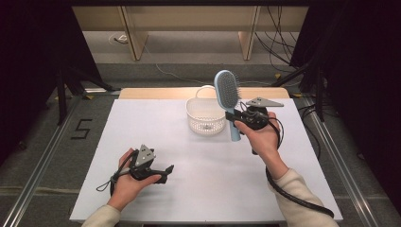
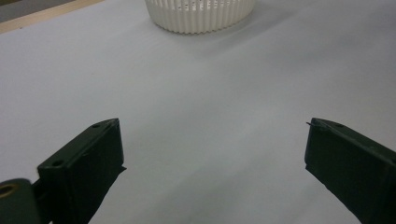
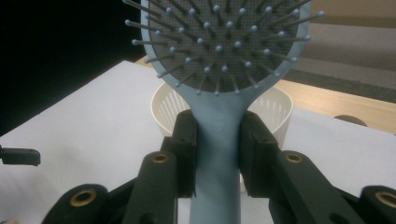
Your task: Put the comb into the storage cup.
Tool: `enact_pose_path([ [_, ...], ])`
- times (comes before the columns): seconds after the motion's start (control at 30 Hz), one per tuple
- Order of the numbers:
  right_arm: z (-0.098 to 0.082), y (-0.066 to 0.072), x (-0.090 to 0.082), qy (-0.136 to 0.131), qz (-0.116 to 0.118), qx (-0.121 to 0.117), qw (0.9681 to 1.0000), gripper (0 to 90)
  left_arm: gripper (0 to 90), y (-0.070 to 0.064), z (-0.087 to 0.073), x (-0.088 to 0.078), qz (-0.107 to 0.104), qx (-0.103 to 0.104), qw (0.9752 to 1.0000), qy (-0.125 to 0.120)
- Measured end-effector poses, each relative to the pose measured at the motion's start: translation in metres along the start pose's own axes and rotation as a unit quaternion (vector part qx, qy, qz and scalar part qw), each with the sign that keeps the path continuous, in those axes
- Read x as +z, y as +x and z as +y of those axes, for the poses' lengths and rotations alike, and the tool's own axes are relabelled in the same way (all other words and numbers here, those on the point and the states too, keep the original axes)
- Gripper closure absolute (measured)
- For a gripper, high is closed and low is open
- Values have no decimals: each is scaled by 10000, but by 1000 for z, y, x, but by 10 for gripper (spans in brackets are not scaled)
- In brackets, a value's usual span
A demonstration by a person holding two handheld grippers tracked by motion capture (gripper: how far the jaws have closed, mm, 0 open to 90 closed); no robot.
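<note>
White worktop (image 1: 156,142), dark surround. Basket (image 1: 205,116): white, slatted, far centre. Hairbrush (image 1: 227,92): pale blue, upright, raised just beside basket, likely for dropping in; handle clamped by right claw (image 1: 232,117). Left claw (image 1: 166,169): wide open, empty, resting near front edge.

left claw (image 2: 212,154) jaws wide apart | white basket (image 2: 201,16) beyond | white table (image 2: 210,88)

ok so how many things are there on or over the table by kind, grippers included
light blue plastic paddle hairbrush: 1
white slatted plastic basket: 1
black two-jaw grippers: 2, left gripper open on the table, right gripper shut on the brush handle
total: 4
</note>
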State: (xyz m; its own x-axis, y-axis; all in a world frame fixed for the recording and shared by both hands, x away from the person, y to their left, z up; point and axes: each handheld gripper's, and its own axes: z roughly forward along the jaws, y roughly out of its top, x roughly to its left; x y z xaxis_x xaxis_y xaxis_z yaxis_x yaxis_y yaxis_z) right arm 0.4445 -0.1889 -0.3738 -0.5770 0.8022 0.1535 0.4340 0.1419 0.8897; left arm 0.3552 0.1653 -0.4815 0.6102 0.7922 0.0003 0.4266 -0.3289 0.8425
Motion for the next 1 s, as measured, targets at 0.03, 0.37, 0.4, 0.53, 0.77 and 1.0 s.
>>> enact_pose_path([
  [0.03, 0, 0, 0, -5, -2, 3, 10000, 708, 40, 0, 0, 0, 1, -2, 10000, -2],
  [0.37, 3, 0, 0, -72, -11, 12, 10000, 708, 41, 0, 0, 0, 12, 1, 10000, -14],
  [0.4, 3, 0, 1, -72, -10, 16, 10000, 708, 41, 0, 0, 0, 13, 5, 10000, -13],
  [0.53, 3, 0, 2, -72, -10, 26, 10000, 708, 41, 0, 0, 0, 22, 13, 10000, -16],
  [0.77, 6, 1, 3, -111, -10, 41, 9999, 708, 41, 0, 0, 0, 26, 6, 10000, -27],
  [1.0, 8, 1, 4, -142, 0, 42, 9999, 708, 41, 0, 0, 0, 20, 14, 10000, -13],
])
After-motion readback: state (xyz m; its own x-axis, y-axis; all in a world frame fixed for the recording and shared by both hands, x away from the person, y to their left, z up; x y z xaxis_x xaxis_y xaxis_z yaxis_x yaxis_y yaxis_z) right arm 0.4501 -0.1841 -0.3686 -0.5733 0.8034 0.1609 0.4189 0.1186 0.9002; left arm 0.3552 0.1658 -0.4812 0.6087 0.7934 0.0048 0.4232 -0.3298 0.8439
